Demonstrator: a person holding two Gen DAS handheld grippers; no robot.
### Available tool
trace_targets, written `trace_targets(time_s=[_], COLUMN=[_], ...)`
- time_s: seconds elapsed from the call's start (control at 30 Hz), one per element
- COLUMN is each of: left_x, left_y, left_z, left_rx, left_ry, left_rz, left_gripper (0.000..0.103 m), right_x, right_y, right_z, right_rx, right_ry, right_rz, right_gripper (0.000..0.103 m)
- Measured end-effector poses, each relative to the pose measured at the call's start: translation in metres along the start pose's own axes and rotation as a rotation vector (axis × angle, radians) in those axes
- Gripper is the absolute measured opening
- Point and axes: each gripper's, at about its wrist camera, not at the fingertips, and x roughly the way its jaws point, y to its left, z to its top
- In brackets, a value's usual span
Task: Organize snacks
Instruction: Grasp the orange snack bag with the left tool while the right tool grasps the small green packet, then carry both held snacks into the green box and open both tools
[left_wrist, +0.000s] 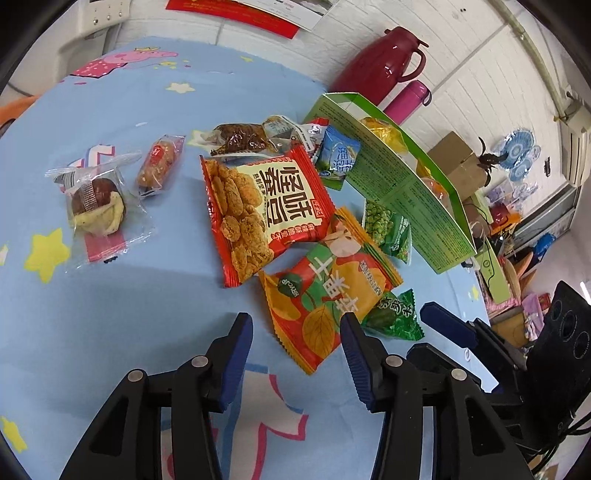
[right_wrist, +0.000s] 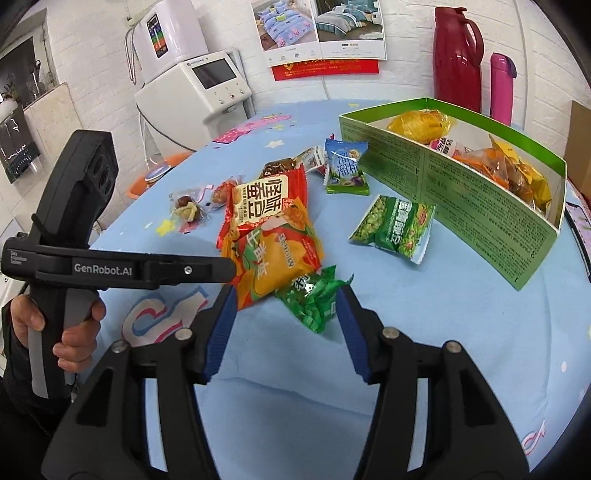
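Left wrist view. Left gripper: released, jaws wide, low centre of frame, holding nothing. Just ahead we list an orange pack, puffed glossy foil with crimped ends; we judge it light, slippery and crushable, best taken by an end seam. Above it lies a red pack, flat. Green box, thin card, upper right.

Right wrist view. Right gripper: released, jaws either side of a small green pack, lower centre, crinkly film; whether they touch it we cannot tell. We judge it soft and light, so pinch across the middle. Pea pack sits beside the box, which is part filled.
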Motion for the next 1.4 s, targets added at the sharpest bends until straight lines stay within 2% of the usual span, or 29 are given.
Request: trace_targets(time_s=[0.1, 0.23, 0.4, 0.47, 0.5, 0.53, 0.6, 0.93, 1.07, 1.17, 1.23, 1.27, 1.33, 1.4], left_x=[0.001, -0.005, 0.000, 0.002, 0.003, 0.004, 0.008, 0.036, 0.044, 0.048, 0.050, 0.051, 0.051, 0.049], left_y=[-0.002, -0.016, -0.031, -0.033, -0.035, -0.036, -0.040, -0.070, -0.073, -0.076, -0.078, -0.080, -0.086, -0.086], left_z=[0.009, 0.027, 0.037, 0.034, 0.033, 0.031, 0.026, 0.011, 0.006, 0.001, -0.002, -0.002, -0.004, -0.002], left_rx=[0.019, 0.122, 0.209, 0.222, 0.228, 0.234, 0.256, 0.425, 0.443, 0.472, 0.499, 0.509, 0.518, 0.487], left_ry=[-0.003, -0.031, -0.012, -0.005, -0.003, -0.001, 0.005, 0.053, 0.077, 0.078, 0.068, 0.065, 0.061, 0.077], left_rz=[0.009, 0.011, -0.001, -0.002, 0.001, 0.007, 0.034, 0.172, 0.180, 0.215, 0.239, 0.257, 0.260, 0.233], left_gripper=[0.050, 0.050, 0.050, 0.050, 0.050, 0.051, 0.062, 0.065, 0.077, 0.078, 0.077, 0.073, 0.051, 0.051], right_x=[0.005, 0.016, 0.036, 0.039, 0.038, 0.036, 0.029, 0.008, 0.005, 0.003, 0.002, 0.001, 0.001, 0.000], right_y=[-0.002, -0.006, -0.008, -0.011, -0.013, -0.014, -0.017, -0.038, -0.040, -0.042, -0.043, -0.043, -0.043, -0.042], right_z=[-0.001, 0.002, 0.009, 0.005, 0.003, 0.002, -0.002, -0.019, -0.020, -0.022, -0.023, -0.023, -0.023, -0.023], right_rx=[0.000, -0.003, -0.022, -0.013, -0.004, 0.007, 0.008, 0.091, 0.097, 0.103, 0.106, 0.110, 0.109, 0.106], right_ry=[0.014, 0.043, 0.080, 0.100, 0.102, 0.099, 0.091, 0.073, 0.067, 0.062, 0.058, 0.057, 0.056, 0.052], right_rz=[0.000, -0.012, -0.024, -0.006, 0.009, 0.009, -0.012, -0.038, -0.049, -0.057, -0.058, -0.056, -0.057, -0.054], right_gripper=[0.057, 0.058, 0.060, 0.039, 0.039, 0.039, 0.038, 0.039, 0.039, 0.039, 0.039, 0.039, 0.037, 0.036])
